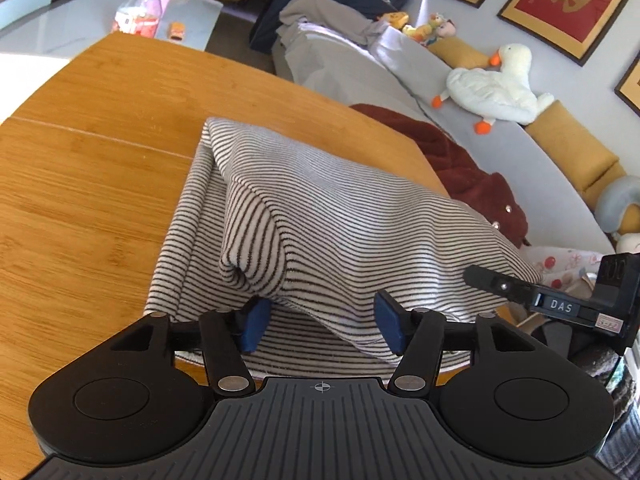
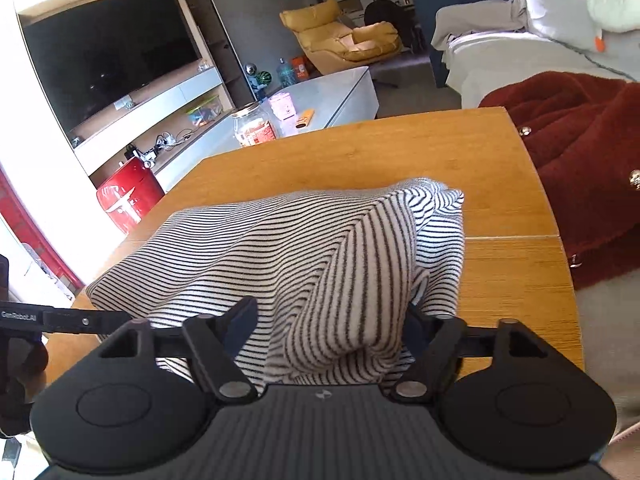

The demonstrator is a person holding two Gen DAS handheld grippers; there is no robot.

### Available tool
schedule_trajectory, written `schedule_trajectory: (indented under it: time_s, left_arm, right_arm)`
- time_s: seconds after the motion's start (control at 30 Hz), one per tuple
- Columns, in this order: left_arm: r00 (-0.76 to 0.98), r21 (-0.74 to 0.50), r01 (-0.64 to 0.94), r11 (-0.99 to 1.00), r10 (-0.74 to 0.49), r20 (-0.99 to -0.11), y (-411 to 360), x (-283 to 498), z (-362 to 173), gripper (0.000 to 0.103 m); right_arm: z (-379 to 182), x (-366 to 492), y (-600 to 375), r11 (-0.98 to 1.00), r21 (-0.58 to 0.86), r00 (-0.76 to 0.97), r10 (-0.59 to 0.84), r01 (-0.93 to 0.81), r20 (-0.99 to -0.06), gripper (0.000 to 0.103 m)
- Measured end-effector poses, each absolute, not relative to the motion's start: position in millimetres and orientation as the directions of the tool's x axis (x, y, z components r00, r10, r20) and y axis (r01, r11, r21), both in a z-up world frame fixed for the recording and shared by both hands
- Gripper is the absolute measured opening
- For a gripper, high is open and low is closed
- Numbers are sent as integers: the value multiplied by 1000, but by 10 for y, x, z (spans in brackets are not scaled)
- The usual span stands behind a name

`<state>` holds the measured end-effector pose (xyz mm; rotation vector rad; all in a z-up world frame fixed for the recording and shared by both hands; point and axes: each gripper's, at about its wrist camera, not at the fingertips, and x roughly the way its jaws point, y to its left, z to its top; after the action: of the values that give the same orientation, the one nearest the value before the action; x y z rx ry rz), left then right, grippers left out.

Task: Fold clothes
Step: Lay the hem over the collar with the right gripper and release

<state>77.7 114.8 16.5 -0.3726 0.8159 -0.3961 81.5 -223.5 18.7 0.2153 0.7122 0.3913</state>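
A black-and-white striped garment point(image 1: 320, 216) lies partly folded on the wooden table point(image 1: 88, 184), its near part raised in a tent. My left gripper point(image 1: 320, 322) is open, its blue pads on either side of a hanging fold at the garment's near edge. In the right wrist view the same garment point(image 2: 304, 248) bulges between the fingers of my right gripper point(image 2: 328, 332), which is open; its pads are mostly hidden by cloth. The right gripper also shows in the left wrist view point(image 1: 560, 300) at the garment's right side.
A dark red fleece garment point(image 2: 580, 152) lies at the table's right edge on a grey sofa point(image 1: 400, 80) with a white goose plush point(image 1: 496, 84). A jar point(image 2: 254, 124) stands on a grey coffee table point(image 2: 332, 88) beyond. A TV point(image 2: 112, 52) is at the left.
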Motion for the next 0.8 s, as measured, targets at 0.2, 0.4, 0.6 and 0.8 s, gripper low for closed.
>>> schedule_trajectory:
  time_s: [0.2,0.4,0.6,0.8]
  left_arm:
    - [708,-397,188,898,-404,-579,1050,551,341,75]
    - [791,-350,209,913,-368,-489,945,401,734,85]
    - [793,-380,321,868,-465,-393,734,492,980,95]
    - [679,-475,258,842,-507,-530,607,1011,487,95]
  right_arm:
    - [368,508,-2403,931,250,799,358,-266,-483,103]
    - [535,506,-2455,961,185,889,261,-204,-376,103]
    - [373,904,-2266,987,51,846,159,-154,-510,103]
    - [56,1017,-2278,992,69,794,124,-103,-596,103]
